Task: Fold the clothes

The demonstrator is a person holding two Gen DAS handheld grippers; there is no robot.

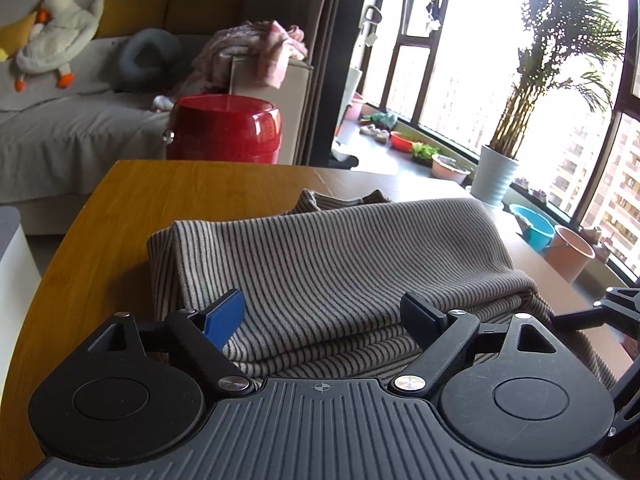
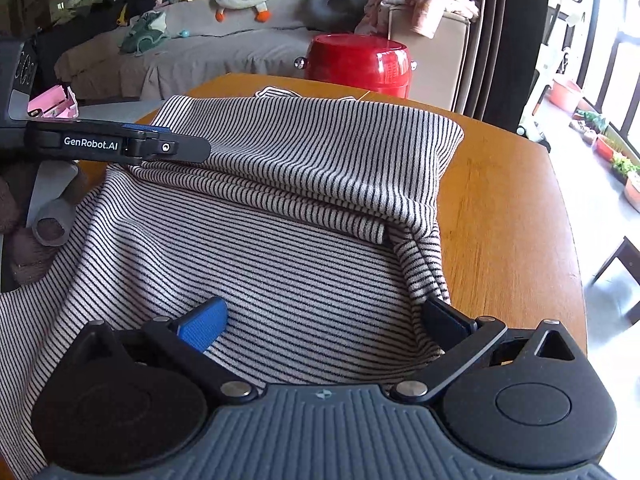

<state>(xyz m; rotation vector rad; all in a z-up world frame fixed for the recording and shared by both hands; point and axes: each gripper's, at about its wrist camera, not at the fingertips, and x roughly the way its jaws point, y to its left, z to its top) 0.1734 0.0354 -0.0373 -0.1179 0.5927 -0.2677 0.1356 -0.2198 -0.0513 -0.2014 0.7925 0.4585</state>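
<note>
Hovering, seemingly spread: left claw [image 1: 322, 318], right claw [image 2: 324, 322]

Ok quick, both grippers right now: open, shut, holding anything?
Left gripper: open, jaws spread wide over the folded striped shirt, gripping nothing.
Right gripper: open, jaws spread over the same shirt on the wooden table, holding nothing.

The left gripper [image 1: 324, 320] is held low and level, its fingers [image 1: 224, 316] spread wide apart. The right gripper [image 2: 324, 324] sits just beside it, tilted slightly downward, fingers [image 2: 202, 326] likewise splayed wide, neither pair clamping anything.
</note>
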